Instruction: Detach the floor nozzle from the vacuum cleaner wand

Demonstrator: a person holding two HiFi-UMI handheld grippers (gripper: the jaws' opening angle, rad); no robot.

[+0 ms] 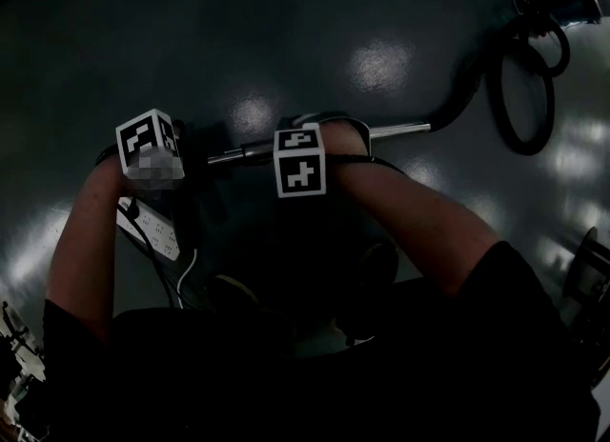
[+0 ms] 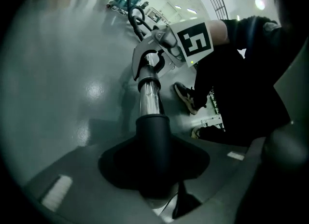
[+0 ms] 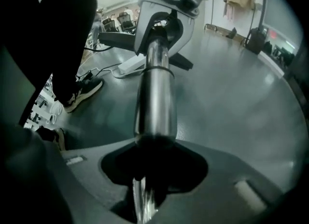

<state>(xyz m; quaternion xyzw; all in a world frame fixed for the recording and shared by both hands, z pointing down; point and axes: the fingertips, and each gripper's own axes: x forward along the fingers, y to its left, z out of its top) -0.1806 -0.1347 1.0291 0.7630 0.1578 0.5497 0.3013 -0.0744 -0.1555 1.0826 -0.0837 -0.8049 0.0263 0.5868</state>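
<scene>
The left gripper (image 2: 154,177) is clamped around the black neck of the floor nozzle (image 2: 153,141), just where the chrome wand (image 2: 149,95) enters it. Further along the wand, the right gripper (image 3: 153,170) is clenched on the bare chrome tube, facing the left one. Below is a glossy grey floor (image 2: 63,73), where a white power strip (image 3: 129,64) lies. A black hose (image 1: 522,149) loops at the wand's far end.
</scene>
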